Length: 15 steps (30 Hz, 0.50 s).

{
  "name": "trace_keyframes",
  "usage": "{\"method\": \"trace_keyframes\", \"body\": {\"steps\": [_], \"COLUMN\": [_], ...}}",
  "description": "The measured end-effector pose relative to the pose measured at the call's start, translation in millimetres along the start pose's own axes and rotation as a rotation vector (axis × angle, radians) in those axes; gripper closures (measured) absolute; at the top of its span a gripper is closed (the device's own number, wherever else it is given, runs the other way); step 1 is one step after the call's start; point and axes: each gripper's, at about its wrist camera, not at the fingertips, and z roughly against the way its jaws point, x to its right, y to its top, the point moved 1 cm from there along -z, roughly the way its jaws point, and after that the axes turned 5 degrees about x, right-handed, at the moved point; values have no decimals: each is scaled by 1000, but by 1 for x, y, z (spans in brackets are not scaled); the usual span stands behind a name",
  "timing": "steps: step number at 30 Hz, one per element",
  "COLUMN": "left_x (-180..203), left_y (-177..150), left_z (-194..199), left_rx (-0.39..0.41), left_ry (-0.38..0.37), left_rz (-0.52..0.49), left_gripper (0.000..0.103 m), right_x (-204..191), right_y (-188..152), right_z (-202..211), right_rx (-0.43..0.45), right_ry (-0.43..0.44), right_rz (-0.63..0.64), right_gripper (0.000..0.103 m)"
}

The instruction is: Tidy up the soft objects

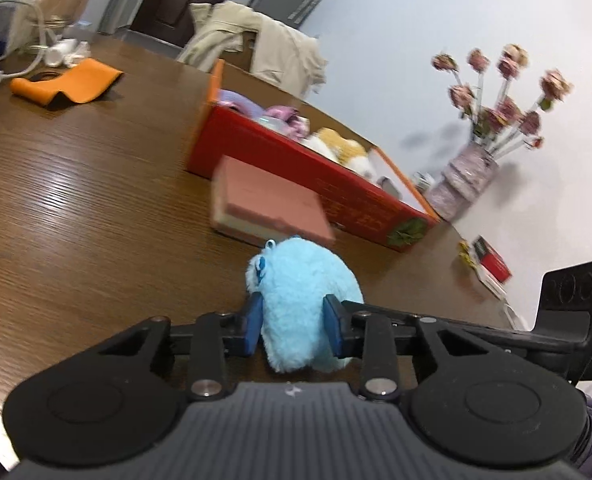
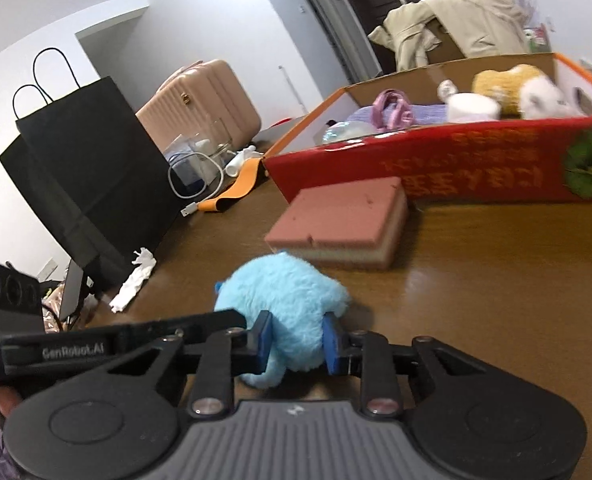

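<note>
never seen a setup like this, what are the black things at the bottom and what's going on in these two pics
No robot here: a person holds a handheld gripper in each hand, each with a camera looking forward along its two blue-padded fingers. One picture is from the left gripper, the other from the right gripper.

Both are closed on the same fluffy blue plush toy, squeezing it from opposite sides on the brown wooden table.

Just beyond the toy lies a pink-topped sponge block. Behind that is a red cardboard box already holding a yellow-and-white plush and purple soft things. An orange cloth and a black paper bag are further off.
</note>
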Motion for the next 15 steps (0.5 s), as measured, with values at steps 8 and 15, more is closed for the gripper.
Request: {"method": "trace_keyframes", "body": {"steps": [8, 15], "left_x": [63, 107], "left_y": [-7, 3], "left_z": [3, -8], "left_rx": [17, 43], "left_ry": [-82, -90], "left_rz": [-92, -182], "left_gripper": [70, 70], "right_x": [9, 31], "right_y": [-6, 8], "right_z": [74, 106], "right_rx": [132, 211], "right_ry": [-66, -64], "right_rz": [3, -9], "right_gripper": [78, 78]}}
